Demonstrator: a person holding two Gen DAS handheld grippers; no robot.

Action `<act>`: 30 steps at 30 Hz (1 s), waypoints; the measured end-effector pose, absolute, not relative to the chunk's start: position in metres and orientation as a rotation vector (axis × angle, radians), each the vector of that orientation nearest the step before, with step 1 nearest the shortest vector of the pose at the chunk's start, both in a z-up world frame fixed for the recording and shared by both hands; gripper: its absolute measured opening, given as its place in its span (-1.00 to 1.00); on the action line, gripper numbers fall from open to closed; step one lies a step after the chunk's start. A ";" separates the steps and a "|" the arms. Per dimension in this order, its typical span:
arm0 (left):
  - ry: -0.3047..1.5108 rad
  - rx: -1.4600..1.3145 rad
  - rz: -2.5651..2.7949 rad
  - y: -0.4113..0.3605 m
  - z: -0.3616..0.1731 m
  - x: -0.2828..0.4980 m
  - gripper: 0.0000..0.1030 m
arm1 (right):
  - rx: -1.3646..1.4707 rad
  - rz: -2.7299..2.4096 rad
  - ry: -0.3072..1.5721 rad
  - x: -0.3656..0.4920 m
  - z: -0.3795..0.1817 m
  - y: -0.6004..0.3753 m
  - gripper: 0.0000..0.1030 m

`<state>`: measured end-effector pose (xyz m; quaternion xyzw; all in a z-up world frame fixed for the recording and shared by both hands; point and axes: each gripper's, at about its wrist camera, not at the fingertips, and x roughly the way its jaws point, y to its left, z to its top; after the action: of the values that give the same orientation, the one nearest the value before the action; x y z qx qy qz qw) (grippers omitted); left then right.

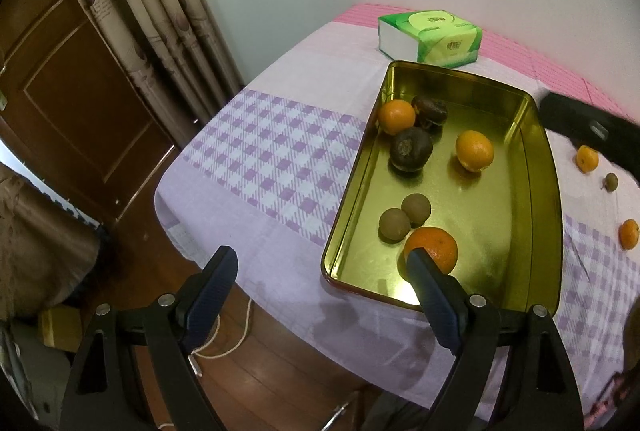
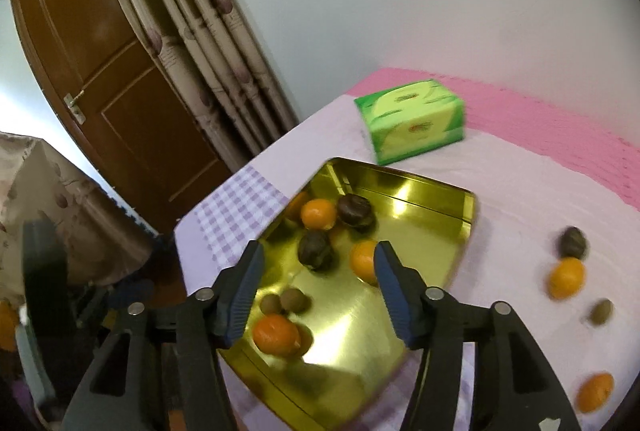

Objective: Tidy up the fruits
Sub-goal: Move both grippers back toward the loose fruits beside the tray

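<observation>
A gold metal tray [image 1: 536, 191] lies on the checked tablecloth and holds three oranges, two dark round fruits and two small brown fruits. The nearest orange [image 1: 434, 249] sits just past my left gripper's right fingertip. My left gripper [image 1: 320, 257] is open and empty, hanging over the tray's near left corner and the table edge. My right gripper [image 2: 319, 249] is open above the tray [image 2: 440, 215], with nothing between its fingers. To the right of the tray, loose on the cloth, lie a dark fruit [image 2: 573, 242], an orange [image 2: 566, 277], a small brown fruit [image 2: 601, 312] and another orange [image 2: 595, 391].
A green tissue box [image 1: 430, 37] stands behind the tray near the wall. The table edge [image 1: 240, 271] drops to a wooden floor on the left, where a curtain [image 1: 152, 11] and a brown door [image 1: 72, 91] stand. A dark blurred shape [image 1: 580, 119] juts in beyond the tray's right side.
</observation>
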<state>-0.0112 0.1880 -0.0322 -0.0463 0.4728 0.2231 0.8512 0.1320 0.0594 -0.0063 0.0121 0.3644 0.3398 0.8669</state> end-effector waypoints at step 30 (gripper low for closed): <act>0.856 0.097 0.145 0.097 0.007 -0.010 0.68 | 0.063 -0.074 0.750 0.060 -0.061 -0.280 0.47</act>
<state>-0.0095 0.0974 0.0069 0.0468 0.4145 0.0700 0.9061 0.0595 -0.2803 -0.0607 0.0310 0.3660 -0.0362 0.9294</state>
